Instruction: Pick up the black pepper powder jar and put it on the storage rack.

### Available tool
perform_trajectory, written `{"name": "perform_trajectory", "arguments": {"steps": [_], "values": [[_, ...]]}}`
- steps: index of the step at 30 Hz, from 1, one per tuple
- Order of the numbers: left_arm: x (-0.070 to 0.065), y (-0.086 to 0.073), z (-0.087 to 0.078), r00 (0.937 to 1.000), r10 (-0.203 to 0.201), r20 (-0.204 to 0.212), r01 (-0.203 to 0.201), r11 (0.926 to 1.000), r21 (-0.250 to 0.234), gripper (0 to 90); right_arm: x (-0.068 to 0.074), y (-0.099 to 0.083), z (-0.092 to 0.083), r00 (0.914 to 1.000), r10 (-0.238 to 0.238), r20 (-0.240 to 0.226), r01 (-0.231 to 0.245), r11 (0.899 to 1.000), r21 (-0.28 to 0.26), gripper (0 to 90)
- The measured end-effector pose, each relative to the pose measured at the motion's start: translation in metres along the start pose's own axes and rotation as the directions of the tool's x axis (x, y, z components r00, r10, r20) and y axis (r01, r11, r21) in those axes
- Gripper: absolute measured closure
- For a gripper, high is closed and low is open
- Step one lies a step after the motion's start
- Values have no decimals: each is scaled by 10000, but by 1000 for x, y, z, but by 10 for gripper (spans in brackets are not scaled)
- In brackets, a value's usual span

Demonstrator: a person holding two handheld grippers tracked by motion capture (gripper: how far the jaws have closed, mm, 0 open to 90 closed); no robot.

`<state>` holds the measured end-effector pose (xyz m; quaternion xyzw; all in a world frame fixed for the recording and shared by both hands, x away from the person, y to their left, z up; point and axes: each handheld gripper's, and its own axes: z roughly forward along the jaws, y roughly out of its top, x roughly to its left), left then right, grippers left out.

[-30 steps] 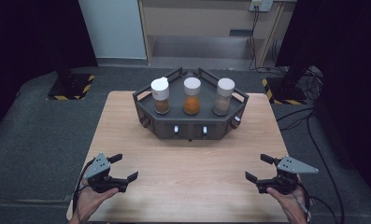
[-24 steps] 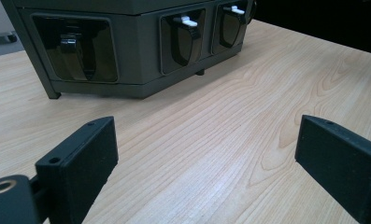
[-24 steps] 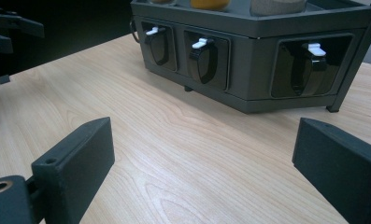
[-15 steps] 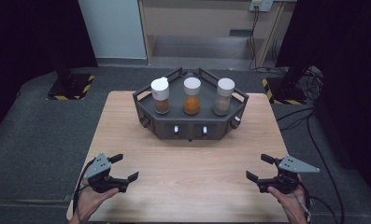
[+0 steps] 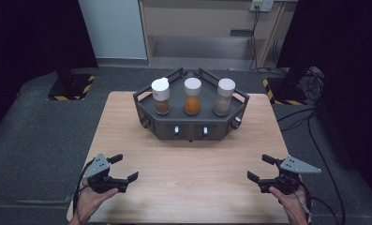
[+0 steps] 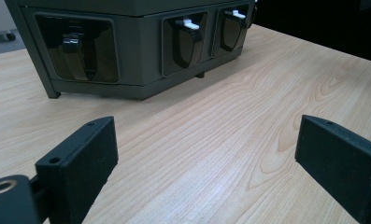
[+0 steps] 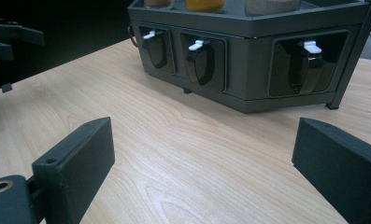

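Note:
A dark grey six-sided rack (image 5: 191, 126) stands at the far middle of the wooden table (image 5: 188, 164). Three white-capped jars stand in it: a brown-filled one (image 5: 161, 96) on the left, an orange-filled one (image 5: 192, 96) in the middle, a beige-filled one (image 5: 224, 97) on the right. Small levers with white tips (image 7: 199, 45) sit in recesses along the rack's front wall (image 6: 141, 56). My left gripper (image 5: 124, 168) rests near the front left edge, open and empty. My right gripper (image 5: 261, 168) rests near the front right, open and empty. Both point toward the rack.
Grey carpet surrounds the table. Black stands on yellow-striped bases (image 5: 69, 86) stand beyond the far corners, with cables (image 5: 310, 117) on the floor at the right. Bare wood lies between the grippers and the rack.

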<state>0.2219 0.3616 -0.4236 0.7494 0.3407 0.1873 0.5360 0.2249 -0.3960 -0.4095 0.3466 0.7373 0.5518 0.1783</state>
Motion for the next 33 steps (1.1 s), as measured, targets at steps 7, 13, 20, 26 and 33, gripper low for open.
{"name": "perform_trajectory", "arguments": {"steps": [7, 13, 20, 26, 33], "values": [[1, -1, 0, 10000, -65, 12, 66, 10000, -28, 46, -1, 0, 0, 10000, 58, -5, -58, 10000, -12, 64], [2, -1, 0, 10000, -95, -2, 95, 9999, -37, 46, -1, -1, 0, 10000, 72, -9, -72, 10000, -19, 64], [2, -1, 0, 10000, -80, -11, 80, 10000, -41, 46, -1, -1, 0, 10000, 72, -1, -72, 10000, -22, 63], [1, 0, 0, 10000, -16, 9, 16, 10000, 1, 46, -1, 0, -1, 10000, 70, -3, -70, 10000, -19, 63], [1, 0, 0, 10000, 2, 4, -2, 10000, 3, 46, 0, -1, -1, 10000, 43, -16, -43, 10000, -43, 62]]}}
